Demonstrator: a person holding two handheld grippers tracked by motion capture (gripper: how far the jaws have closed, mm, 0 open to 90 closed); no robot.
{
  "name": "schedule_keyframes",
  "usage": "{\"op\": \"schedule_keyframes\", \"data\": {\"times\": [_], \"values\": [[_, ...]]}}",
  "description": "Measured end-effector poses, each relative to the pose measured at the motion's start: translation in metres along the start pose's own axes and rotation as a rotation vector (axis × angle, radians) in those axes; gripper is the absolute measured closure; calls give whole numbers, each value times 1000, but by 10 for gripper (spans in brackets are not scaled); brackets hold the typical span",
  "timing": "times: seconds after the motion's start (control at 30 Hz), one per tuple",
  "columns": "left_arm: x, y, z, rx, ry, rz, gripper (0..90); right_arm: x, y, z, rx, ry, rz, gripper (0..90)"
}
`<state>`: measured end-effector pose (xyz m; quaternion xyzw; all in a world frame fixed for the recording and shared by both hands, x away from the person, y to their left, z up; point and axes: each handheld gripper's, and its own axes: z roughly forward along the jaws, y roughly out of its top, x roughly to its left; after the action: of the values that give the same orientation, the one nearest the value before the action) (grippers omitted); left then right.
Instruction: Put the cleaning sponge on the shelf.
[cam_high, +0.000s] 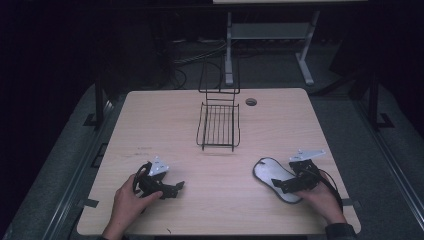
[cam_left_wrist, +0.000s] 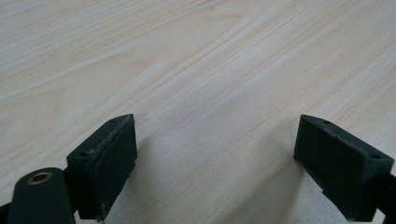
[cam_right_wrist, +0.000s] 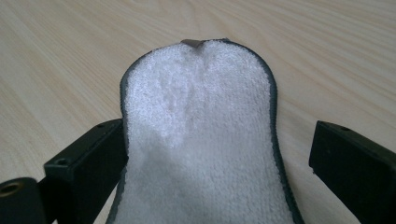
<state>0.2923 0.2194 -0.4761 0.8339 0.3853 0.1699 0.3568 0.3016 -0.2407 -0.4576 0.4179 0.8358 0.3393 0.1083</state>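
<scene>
The room is dark — most light falls on the pale wood-grain bench (cam_high: 165, 115), which has a round cable hole (cam_high: 251, 102) near its far edge at about one o'clock. Grey carpeted floor (cam_high: 60, 165) surrounds it. At twelve o'clock stands a white metal frame (cam_high: 267, 31), with loose cables (cam_high: 200, 55) on the floor at eleven.

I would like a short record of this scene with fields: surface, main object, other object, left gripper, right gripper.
surface: light wooden table
main object: white fleecy insole with dark edge, lying flat
other object: black wire basket, mid table, nothing visible inside
left gripper: open over bare wood
right gripper: open, jaws either side of the insole; left jaw close to its edge, right jaw apart
</scene>
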Motion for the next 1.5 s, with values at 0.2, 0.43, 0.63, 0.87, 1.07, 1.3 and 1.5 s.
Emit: {"op": "schedule_keyframes", "data": {"times": [0.2,0.43,0.63,0.87,1.07,1.3,1.5], "values": [[0,0,0,0,0,0,124,1,1,4,12,-2,-13,40],[0,0,0,0,0,0,124,1,3,10,41,-8,-20,41],[0,0,0,0,0,0,124,3,4,14,56,-8,-35,41],[0,0,0,1,0,1,124,8,5,18,89,-5,-69,128],[0,0,0,1,0,1,124,7,5,17,87,17,-62,144],[0,0,0,1,0,1,124,4,5,16,83,33,-49,172],[0,0,0,1,0,1,124,3,6,11,65,30,-41,220]]}}
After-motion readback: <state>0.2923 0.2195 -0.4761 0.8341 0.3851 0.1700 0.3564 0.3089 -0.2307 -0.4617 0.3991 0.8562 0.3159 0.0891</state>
